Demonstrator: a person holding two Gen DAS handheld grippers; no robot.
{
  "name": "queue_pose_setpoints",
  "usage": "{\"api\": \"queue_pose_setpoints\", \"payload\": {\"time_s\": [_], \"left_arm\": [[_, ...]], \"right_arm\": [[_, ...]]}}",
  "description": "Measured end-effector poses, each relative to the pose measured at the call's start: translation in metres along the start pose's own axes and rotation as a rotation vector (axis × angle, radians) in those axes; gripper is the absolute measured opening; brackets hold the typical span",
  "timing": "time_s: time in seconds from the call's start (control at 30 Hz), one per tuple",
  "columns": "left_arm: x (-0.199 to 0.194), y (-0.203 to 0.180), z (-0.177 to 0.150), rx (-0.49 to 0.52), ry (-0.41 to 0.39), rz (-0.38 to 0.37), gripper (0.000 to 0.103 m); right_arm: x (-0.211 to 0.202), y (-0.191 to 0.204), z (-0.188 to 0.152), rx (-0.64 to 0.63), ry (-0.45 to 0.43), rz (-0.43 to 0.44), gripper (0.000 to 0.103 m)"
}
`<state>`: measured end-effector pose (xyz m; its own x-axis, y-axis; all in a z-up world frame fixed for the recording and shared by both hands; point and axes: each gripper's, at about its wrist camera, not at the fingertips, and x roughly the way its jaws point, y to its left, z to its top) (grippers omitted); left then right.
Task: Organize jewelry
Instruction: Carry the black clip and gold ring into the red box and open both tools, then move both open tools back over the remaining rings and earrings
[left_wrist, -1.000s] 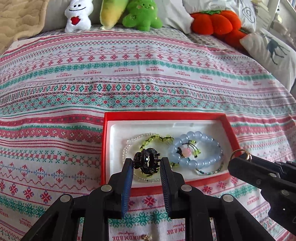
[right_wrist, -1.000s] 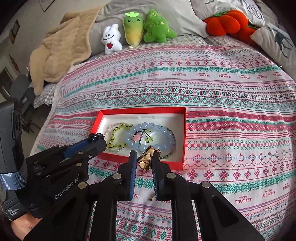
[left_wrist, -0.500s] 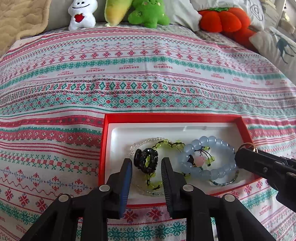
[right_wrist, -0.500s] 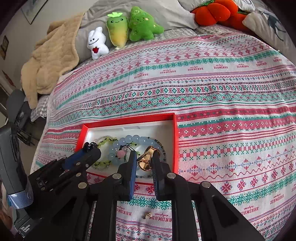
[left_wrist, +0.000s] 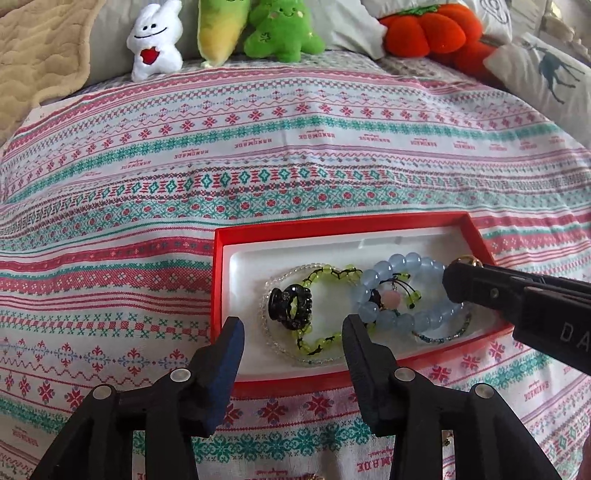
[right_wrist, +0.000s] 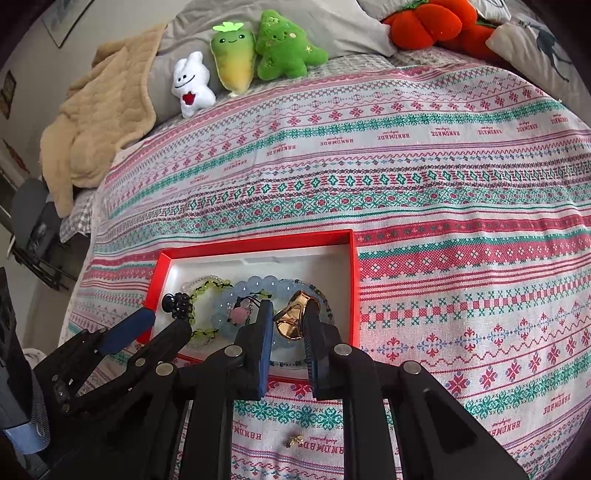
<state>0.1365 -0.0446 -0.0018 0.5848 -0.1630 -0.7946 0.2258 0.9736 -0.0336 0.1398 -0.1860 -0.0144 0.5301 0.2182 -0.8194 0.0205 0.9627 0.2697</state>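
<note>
- Left wrist view: the left gripper (left_wrist: 291, 326) is over the near edge of the red box (left_wrist: 343, 224). Its jaws are opening, and nothing is pinched between them.
- A black clip (left_wrist: 291, 308) lies in the box just past the fingertips. It rests on a green bracelet (left_wrist: 321, 306) and a clear bead ring (left_wrist: 269, 321).
- A blue bracelet (left_wrist: 402, 291) lies to the right of the green one, touching it. A pink bead (left_wrist: 391, 298) sits in its middle.
- The right gripper (left_wrist: 458, 275) comes in from the right, over the blue bracelet. A bit of a gold ring (left_wrist: 469, 260) peeks out at its tip.
- The box sits on a striped blanket (left_wrist: 295, 147). Plush toys (left_wrist: 229, 33) line the far edge.
- Right wrist view: the right gripper (right_wrist: 290, 317) is clamped tight on the gold ring (right_wrist: 291, 319). It holds the ring over the right part of the box (right_wrist: 352, 288), above the blue bracelet (right_wrist: 258, 286).
- The left gripper (right_wrist: 162, 325) is at the left, jaws apart, with the clip (right_wrist: 177, 304) lying just past its tips.
- A tiny gold thing (right_wrist: 294, 439) lies on the blanket (right_wrist: 443, 184), outside the box, near the camera. I cannot tell what it is.
</note>
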Motion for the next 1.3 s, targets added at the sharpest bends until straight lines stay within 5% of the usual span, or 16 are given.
{"api": "queue_pose_setpoints", "payload": {"time_s": [0.47,0.67,1.3], "left_arm": [[-0.034,0.002,-0.012,0.053,-0.007,-0.009,0.073],[-0.046,0.008,-0.029,0.092,0.015,-0.01,0.083],[-0.049,0.046,-0.088,0.113,0.126,-0.019,0.089]], "right_arm": [[-0.034,0.005,-0.008,-0.037,-0.02,0.035,0.039],[-0.049,0.005,-0.024,-0.074,-0.009,0.018,0.062],[-0.061,-0.008,-0.097,-0.192,0.101,-0.046,0.066]]}}
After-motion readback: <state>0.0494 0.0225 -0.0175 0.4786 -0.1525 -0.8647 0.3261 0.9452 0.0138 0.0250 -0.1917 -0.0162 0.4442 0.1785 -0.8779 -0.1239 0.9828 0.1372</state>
